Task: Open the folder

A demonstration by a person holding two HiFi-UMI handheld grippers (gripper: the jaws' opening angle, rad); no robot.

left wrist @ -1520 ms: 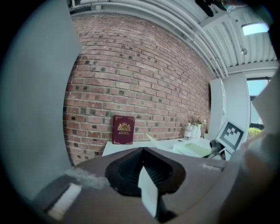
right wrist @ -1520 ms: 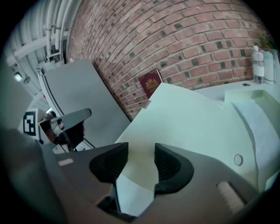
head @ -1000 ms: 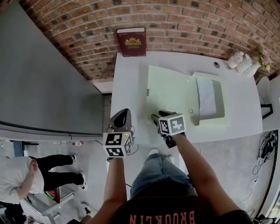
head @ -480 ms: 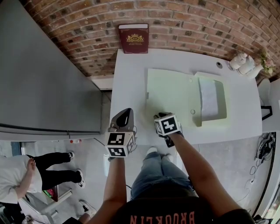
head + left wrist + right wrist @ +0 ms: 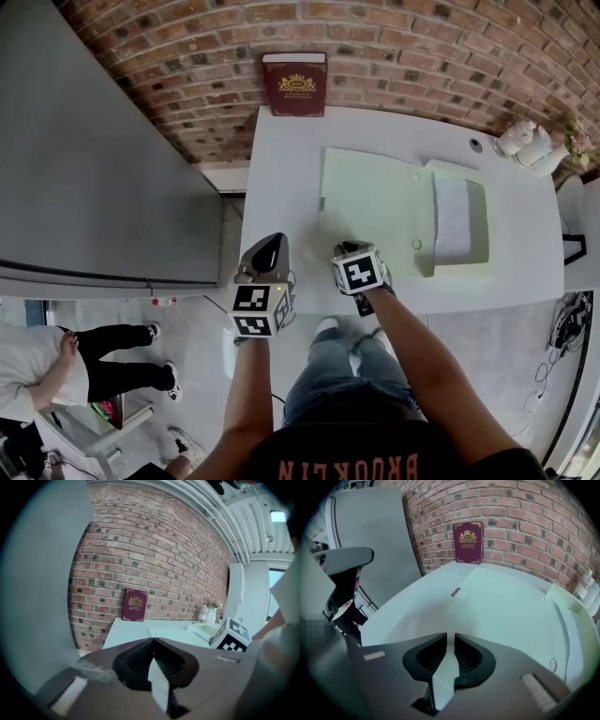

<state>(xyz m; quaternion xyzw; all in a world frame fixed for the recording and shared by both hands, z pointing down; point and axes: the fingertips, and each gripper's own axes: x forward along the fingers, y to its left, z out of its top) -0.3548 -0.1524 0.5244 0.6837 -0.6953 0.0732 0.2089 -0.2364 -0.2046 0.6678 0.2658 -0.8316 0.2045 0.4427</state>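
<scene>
A pale green folder [image 5: 370, 202] lies closed and flat on the white table [image 5: 281, 178]; in the right gripper view the folder [image 5: 506, 606] fills the middle. My right gripper [image 5: 349, 251] points steeply down over the folder's near edge. Its jaws [image 5: 450, 637] have just been closing and stand a narrow slit apart. Only pale surface shows through the slit, and I cannot tell whether the cover's edge is in it. My left gripper [image 5: 267, 242] hangs in the air off the table's near left corner. Its fingertips [image 5: 153, 640] meet with nothing between them.
A dark red book [image 5: 295, 84] leans on the brick wall at the table's far edge. Right of the folder, a shallow tray [image 5: 476, 216] holds white paper. White figurines [image 5: 525, 141] stand at the far right corner. A grey panel [image 5: 94, 169] rises left of the table.
My right gripper has sunk toward the folder's near edge and rolled, and its jaws have narrowed from wide open to a slit. The left gripper has stayed in place.
</scene>
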